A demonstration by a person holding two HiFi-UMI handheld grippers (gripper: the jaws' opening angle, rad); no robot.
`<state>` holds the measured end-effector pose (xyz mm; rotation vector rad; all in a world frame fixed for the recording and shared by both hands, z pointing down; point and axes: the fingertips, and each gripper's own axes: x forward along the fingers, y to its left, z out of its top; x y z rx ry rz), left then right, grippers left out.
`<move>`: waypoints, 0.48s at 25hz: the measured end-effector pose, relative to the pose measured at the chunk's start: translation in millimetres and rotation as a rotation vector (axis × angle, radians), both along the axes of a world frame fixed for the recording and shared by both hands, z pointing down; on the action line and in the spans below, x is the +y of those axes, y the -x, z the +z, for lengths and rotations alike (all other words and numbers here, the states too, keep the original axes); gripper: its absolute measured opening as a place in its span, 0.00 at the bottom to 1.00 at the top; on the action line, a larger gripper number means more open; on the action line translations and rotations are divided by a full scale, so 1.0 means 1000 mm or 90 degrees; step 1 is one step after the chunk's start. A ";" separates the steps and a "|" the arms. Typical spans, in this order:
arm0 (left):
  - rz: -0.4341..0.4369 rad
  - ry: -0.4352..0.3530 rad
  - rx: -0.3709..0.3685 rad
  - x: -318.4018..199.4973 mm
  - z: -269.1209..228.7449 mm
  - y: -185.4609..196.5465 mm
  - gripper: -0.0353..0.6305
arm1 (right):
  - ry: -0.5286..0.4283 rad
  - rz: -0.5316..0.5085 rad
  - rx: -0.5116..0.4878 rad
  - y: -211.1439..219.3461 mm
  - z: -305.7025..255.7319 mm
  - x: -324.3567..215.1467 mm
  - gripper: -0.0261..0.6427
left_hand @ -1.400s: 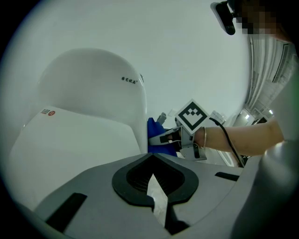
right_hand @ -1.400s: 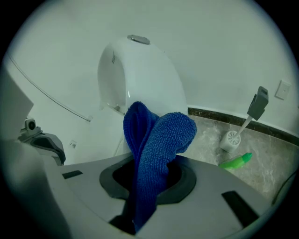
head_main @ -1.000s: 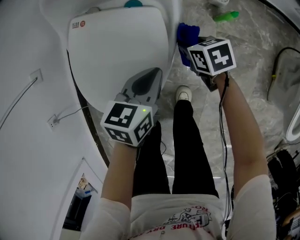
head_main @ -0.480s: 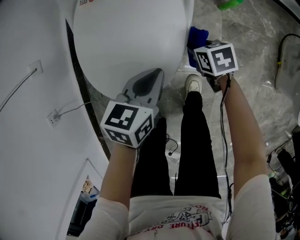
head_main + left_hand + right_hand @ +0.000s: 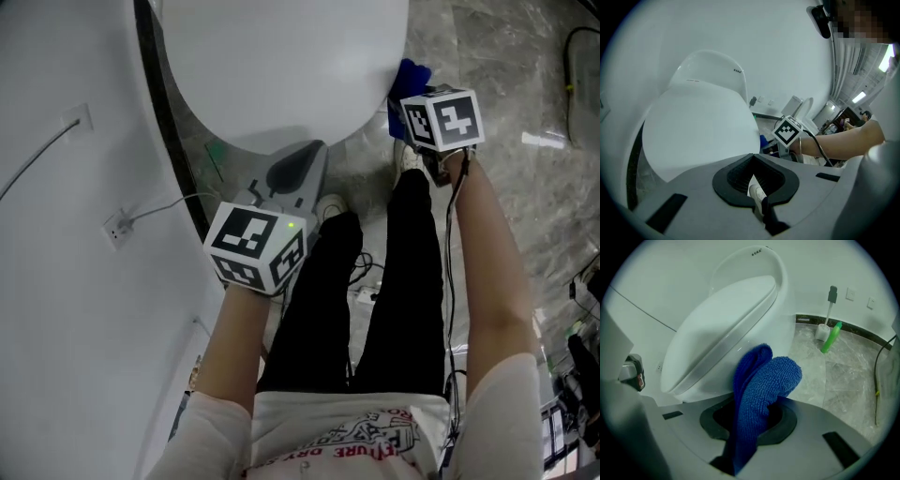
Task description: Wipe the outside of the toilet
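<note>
The left hand-held gripper (image 5: 309, 155) is seen closed with nothing held, a white shoe (image 5: 330, 206) just below it. The right hand-held gripper (image 5: 750, 425) is clamped shut on a blue cloth (image 5: 761, 380) sticking up out of its jaws. The toilet (image 5: 717, 329), lid down, is found just ahead and left of it, contact with the cloth not clear. A green bottle (image 5: 831, 337) is stood on the floor (image 5: 848, 380) well beyond, to the right.

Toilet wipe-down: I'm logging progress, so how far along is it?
Done: nothing provable; the toilet shows no wet or wiped patches. In hand: the right gripper is shut on the blue cloth, held beside the toilet's side; contact is unclear. The left gripper hangs shut near its front. Left: seemingly most of the outside.
</note>
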<state>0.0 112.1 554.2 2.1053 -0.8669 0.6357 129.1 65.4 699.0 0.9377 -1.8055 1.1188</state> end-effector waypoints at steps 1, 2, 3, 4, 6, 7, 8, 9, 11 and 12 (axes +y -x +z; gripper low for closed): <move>0.005 0.005 0.000 0.008 0.001 0.005 0.06 | 0.005 0.002 0.001 0.004 -0.001 0.008 0.15; 0.007 0.009 0.000 0.014 0.002 0.012 0.06 | 0.009 0.003 0.000 0.009 -0.001 0.017 0.15; 0.007 0.013 0.001 0.020 0.004 0.018 0.06 | 0.013 0.000 -0.002 0.017 -0.001 0.025 0.15; 0.003 0.016 0.002 0.026 0.006 0.024 0.06 | 0.014 -0.005 -0.006 0.027 -0.001 0.034 0.15; -0.007 0.024 0.008 0.040 0.012 0.033 0.06 | 0.014 -0.015 -0.006 0.043 0.002 0.051 0.15; -0.012 0.027 0.012 0.046 0.015 0.036 0.06 | 0.014 -0.016 -0.003 0.050 0.003 0.059 0.15; -0.016 0.030 0.015 0.052 0.018 0.040 0.06 | 0.016 -0.014 -0.004 0.056 0.003 0.065 0.15; -0.021 0.034 0.016 0.059 0.020 0.044 0.06 | 0.020 -0.011 -0.010 0.063 0.004 0.071 0.15; -0.032 0.043 0.013 0.072 0.024 0.056 0.06 | 0.031 -0.010 -0.023 0.079 0.004 0.083 0.15; -0.038 0.049 0.010 0.078 0.026 0.064 0.06 | 0.036 -0.010 -0.026 0.087 0.004 0.089 0.15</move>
